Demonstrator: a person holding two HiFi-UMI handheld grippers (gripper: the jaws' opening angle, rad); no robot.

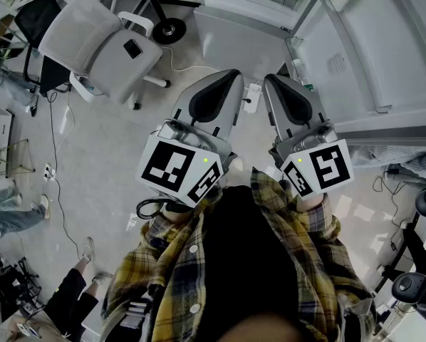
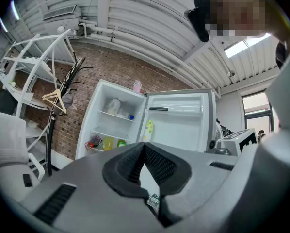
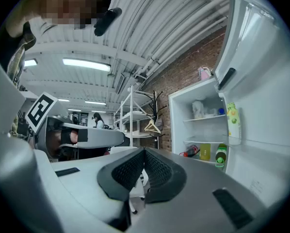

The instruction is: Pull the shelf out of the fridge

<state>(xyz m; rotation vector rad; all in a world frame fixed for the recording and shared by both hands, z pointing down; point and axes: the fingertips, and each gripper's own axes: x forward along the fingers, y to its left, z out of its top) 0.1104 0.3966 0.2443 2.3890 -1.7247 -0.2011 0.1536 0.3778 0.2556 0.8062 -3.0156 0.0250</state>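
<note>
Both our tongs are closed and hold nothing. The left gripper (image 2: 144, 145) and the right gripper (image 3: 144, 151) each show their ribbed black pads pressed tip to tip, held level and side by side in front of us.

The upper shelf (image 2: 117, 115) sits in place inside the fridge (image 2: 89, 130), well apart from both grippers. We see a white bundle (image 2: 113, 106) and a small blue item (image 2: 130, 116) on it. Below it is a second shelf (image 2: 106, 133), also seated in the cabinet. On the level under that stand a red thing (image 2: 93, 142), a yellow container (image 2: 107, 143) and a green bottle (image 2: 120, 142).

The fridge door (image 2: 176, 123) stands swung wide open, with a yellow-green bottle (image 2: 148, 130) upright in its rack by the hinge edge. A pink object (image 2: 136, 86) rests on top of the fridge, which backs onto a brick wall (image 2: 130, 69).

Left of the fridge we see a coat stand with a wooden hanger (image 2: 55, 98), and a white office chair (image 1: 99, 45) on the floor.
</note>
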